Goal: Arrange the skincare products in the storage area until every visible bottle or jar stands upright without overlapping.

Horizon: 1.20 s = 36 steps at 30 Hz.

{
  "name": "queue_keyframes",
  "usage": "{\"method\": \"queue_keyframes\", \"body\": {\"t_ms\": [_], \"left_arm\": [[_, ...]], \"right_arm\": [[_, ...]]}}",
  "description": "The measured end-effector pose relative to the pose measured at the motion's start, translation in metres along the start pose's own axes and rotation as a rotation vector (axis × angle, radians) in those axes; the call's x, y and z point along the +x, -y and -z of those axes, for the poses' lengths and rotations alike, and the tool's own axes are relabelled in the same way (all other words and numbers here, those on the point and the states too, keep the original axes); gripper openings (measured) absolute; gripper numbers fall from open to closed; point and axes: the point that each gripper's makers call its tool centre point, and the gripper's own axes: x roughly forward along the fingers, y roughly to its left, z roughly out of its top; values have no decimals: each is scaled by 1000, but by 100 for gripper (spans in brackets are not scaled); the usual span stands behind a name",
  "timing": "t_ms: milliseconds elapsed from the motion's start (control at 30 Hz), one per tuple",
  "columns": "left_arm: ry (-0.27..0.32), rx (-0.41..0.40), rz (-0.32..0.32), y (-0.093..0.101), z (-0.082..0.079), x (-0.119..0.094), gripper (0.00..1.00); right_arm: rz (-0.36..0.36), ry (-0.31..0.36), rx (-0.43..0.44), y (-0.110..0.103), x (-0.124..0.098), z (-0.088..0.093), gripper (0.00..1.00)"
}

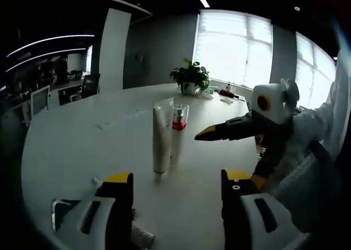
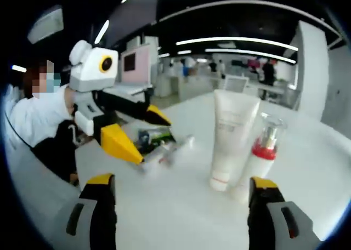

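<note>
A tall white tube (image 1: pixel 162 135) stands upright on its cap on the white table (image 1: pixel 77 146). Just behind it stands a pump bottle (image 1: pixel 179 117) with a red collar and a clear cap. In the right gripper view the tube (image 2: pixel 233 137) and the pump bottle (image 2: pixel 264 151) stand side by side, touching or nearly so. My left gripper (image 1: pixel 176 181) is open and empty, a short way before the tube. My right gripper (image 2: pixel 182 184) is open and empty too, close to both items. The left gripper (image 2: pixel 152 140) hovers over a green packet (image 2: pixel 154 135) and a lying tube (image 2: pixel 173 147).
One finger (image 1: pixel 219 132) of the right gripper reaches in from the right beside the pump bottle. A potted plant (image 1: pixel 190 77) stands at the table's far side. A packet (image 1: pixel 59 212) and a lying bottle (image 1: pixel 143 236) are by my left jaws. A person's white sleeve (image 1: pixel 321 135) is at the right.
</note>
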Motion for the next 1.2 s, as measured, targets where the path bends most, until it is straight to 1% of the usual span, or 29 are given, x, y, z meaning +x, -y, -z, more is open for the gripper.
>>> {"method": "queue_keyframes", "body": {"t_ms": [67,133,233,333,467,633,667,767,867,1000,1133,1167,1200], "left_arm": [[1,-1,-11,0,0,-4,68],[6,-4,-17,0,0,-8,69],[14,-4,-44,-1,-1,-12,78],[15,-12,-56,-2,0,-16,83],[32,-33,-72,-3,-2,-21,95],[42,-34,-88,-7,-3,-30,99],[42,-35,-90,-7,-3,-31,99],[48,-38,-90,0,-3,-35,99],[49,-48,-96,-1,-1,-37,99],[54,-61,-104,0,3,-45,99],[58,-70,-127,2,5,-54,99],[56,-73,-146,0,6,-56,99],[55,-73,-155,-1,7,-58,99]], "right_arm": [[-1,-4,-2,-1,-3,0,100],[-2,-1,-10,-2,-6,-2,100],[3,1,7,1,-9,-3,100],[12,14,24,5,-14,-6,100],[14,24,34,9,-19,-9,100],[27,19,9,11,-26,-9,100],[28,20,8,11,-27,-9,100],[17,19,1,9,-29,-9,100],[6,7,18,7,-30,-7,100],[12,-5,-5,6,-34,-7,100],[30,-1,-28,6,-38,-9,100],[64,17,-39,11,-39,-12,100],[77,18,-67,13,-40,-14,100]]}}
